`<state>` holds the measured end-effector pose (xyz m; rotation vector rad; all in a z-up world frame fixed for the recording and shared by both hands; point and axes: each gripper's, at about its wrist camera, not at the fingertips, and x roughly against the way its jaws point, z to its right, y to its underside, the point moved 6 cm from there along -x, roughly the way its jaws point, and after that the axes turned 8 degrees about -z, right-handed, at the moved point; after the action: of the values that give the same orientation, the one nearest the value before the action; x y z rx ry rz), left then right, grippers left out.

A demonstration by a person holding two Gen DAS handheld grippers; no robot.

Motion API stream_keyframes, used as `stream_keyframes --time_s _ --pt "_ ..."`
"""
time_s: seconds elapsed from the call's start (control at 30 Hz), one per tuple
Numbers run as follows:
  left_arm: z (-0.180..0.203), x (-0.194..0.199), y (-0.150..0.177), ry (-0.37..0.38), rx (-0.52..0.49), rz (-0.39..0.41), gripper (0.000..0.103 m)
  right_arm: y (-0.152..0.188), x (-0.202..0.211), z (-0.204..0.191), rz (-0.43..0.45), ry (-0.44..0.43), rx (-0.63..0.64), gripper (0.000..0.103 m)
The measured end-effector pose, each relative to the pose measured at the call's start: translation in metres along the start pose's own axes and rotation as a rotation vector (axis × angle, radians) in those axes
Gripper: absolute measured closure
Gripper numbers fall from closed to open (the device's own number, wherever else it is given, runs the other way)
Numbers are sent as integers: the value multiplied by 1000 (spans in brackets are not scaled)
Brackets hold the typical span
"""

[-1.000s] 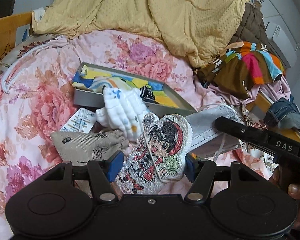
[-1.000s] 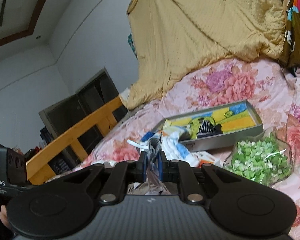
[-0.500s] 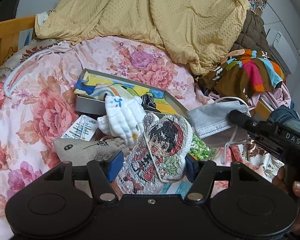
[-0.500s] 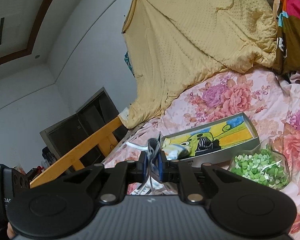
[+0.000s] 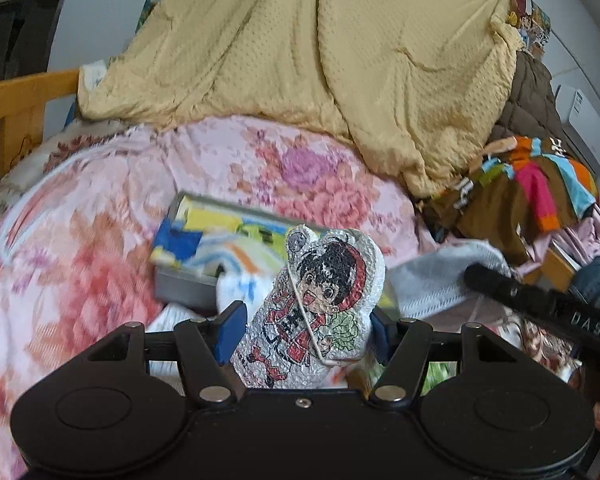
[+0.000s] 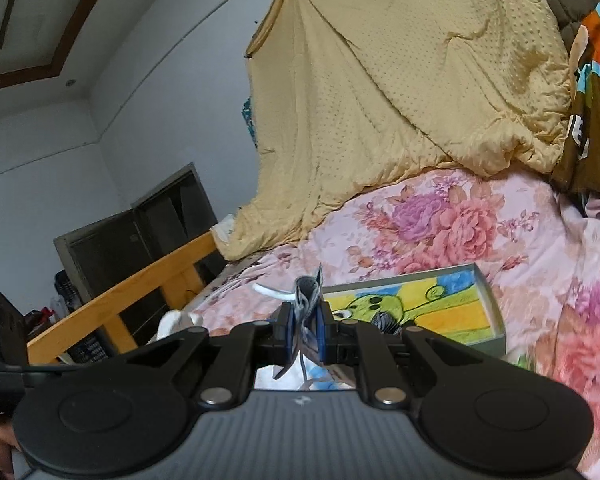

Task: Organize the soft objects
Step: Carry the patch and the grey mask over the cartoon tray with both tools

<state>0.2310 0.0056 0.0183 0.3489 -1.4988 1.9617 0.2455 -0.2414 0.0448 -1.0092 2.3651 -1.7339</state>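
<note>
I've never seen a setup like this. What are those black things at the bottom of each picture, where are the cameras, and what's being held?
There is no robot: a person holds a two-finger gripper in each hand, with a wide-angle camera on each one looking forward along its fingers. The left gripper is closed on a silvery padded cartoon pouch. The right gripper is shut on a folded grey face mask, also seen from the left camera. Beyond lies a bed with a pink floral sheet, a heaped yellow blanket, and a shallow grey box with a colourful cartoon lining. Some colourful clothes are piled at the right.
</note>
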Motion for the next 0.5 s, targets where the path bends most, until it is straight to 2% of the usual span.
stream_keyframes --time_s 0.07,0.3,0.5 --pt "4 -12 -11 -7 -8 20 39 -6 -7 6 0 -2 -16 90" --pt "5 -53 -44 -4 61 50 39 -21 -34 15 -1 29 19 90" --pt "3 -88 -65 8 95 61 39 -30 -63 28 -13 92 41 90"
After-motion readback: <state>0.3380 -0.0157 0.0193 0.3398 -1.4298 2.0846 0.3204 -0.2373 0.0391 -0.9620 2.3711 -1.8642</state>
